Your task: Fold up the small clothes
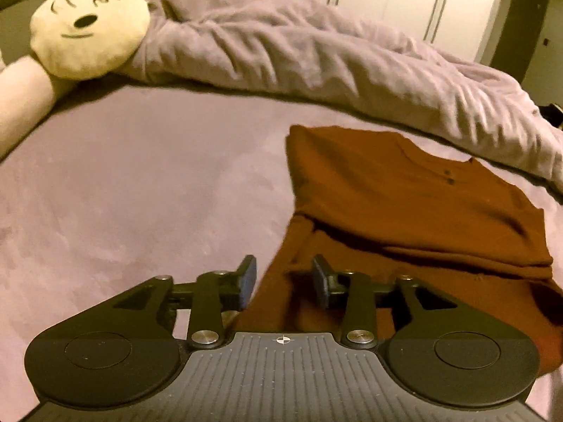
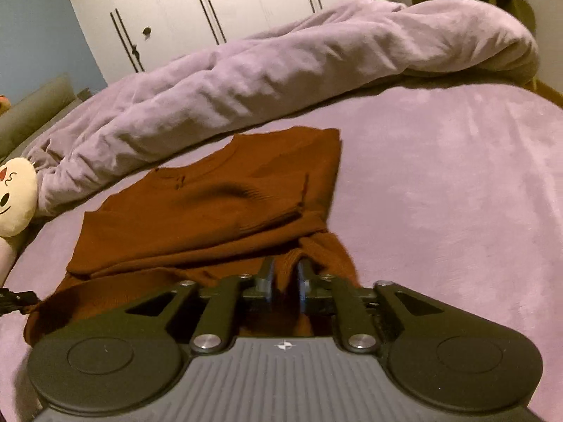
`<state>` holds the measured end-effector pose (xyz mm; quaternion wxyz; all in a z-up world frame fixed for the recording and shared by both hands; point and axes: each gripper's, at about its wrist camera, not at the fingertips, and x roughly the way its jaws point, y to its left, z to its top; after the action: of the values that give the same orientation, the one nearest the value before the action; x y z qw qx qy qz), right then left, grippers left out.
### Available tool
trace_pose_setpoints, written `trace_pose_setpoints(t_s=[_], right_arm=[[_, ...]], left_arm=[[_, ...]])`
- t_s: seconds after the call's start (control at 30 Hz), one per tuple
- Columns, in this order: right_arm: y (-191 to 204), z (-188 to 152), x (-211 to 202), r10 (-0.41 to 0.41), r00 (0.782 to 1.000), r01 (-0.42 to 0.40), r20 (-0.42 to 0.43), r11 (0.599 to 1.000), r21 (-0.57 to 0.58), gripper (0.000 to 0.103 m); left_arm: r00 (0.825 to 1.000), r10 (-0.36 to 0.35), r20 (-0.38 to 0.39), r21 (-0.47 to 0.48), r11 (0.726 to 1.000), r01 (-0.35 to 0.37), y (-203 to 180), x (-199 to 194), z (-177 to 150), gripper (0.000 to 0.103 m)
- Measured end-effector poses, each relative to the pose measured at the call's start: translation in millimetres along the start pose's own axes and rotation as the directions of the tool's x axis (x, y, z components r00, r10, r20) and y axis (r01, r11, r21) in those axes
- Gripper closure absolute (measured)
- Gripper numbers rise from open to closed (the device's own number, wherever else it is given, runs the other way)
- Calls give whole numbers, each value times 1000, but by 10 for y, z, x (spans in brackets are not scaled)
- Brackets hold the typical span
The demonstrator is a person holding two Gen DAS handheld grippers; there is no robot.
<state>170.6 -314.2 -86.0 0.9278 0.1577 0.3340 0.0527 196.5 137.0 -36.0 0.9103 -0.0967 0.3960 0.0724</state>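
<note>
A rust-brown knit sweater [image 1: 404, 193] lies partly folded on the purple bed, its upper half with the buttoned neckline lying flat and the lower part bunched toward me. My left gripper [image 1: 284, 277] hovers over the sweater's near left edge with its jaws apart; fabric shows between them, but the pads do not press it. In the right wrist view the same sweater [image 2: 197, 211] stretches to the left. My right gripper [image 2: 285, 277] sits at its near right corner, jaws narrowly apart with a ridge of knit between the pads, which stand off it.
A crumpled lilac duvet [image 1: 299, 49] runs across the bed behind the sweater. A cream plush toy [image 1: 89, 28] with a face lies at the far left. White wardrobe doors [image 2: 218, 3] stand beyond the bed. The purple bedsheet [image 2: 457, 183] spreads to the right.
</note>
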Motion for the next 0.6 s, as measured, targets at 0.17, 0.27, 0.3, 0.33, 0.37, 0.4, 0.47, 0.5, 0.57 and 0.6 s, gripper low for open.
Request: trace_pose_setpoints(t_s=[0.17, 0.27, 0.3, 0.33, 0.37, 0.4, 0.47, 0.5, 0.57, 0.6], right_arm=[[12, -31, -99, -19, 999, 26, 44, 986, -166, 60], [24, -55, -3, 33, 999, -41, -35, 966, -256, 58], [39, -60, 36, 46, 997, -60, -57, 958, -280, 56], [54, -68, 66, 54, 996, -73, -69, 950, -304, 53], [81, -75, 103, 53, 996, -76, -76, 938, -338, 51], [101, -78, 140, 43, 996, -69, -80, 929, -365, 49], [124, -59, 236, 15, 995, -52, -95, 916, -398, 49], [122, -41, 270, 11, 995, -49, -97, 918, -394, 49], [109, 0, 329, 22, 995, -58, -100, 927, -369, 49], [109, 11, 351, 23, 995, -58, -99, 930, -364, 49]], left_arm=[[994, -110, 18, 111, 988, 108, 65, -35, -48, 28], [991, -129, -16, 187, 974, 130, -52, 66, -83, 20], [991, -131, -30, 203, 970, 135, -81, 109, -92, 19], [992, -124, -37, 213, 968, 129, -105, 161, -96, 19], [992, -118, -48, 215, 969, 126, -120, 216, -92, 19], [992, -111, -61, 207, 971, 122, -123, 270, -82, 19], [991, -110, -79, 161, 979, 122, -94, 355, -51, 19], [989, -122, -87, 134, 982, 133, -77, 384, -36, 20], [984, -145, -106, 93, 984, 155, -58, 439, -11, 34], [983, -145, -111, 90, 984, 155, -66, 457, -1, 40]])
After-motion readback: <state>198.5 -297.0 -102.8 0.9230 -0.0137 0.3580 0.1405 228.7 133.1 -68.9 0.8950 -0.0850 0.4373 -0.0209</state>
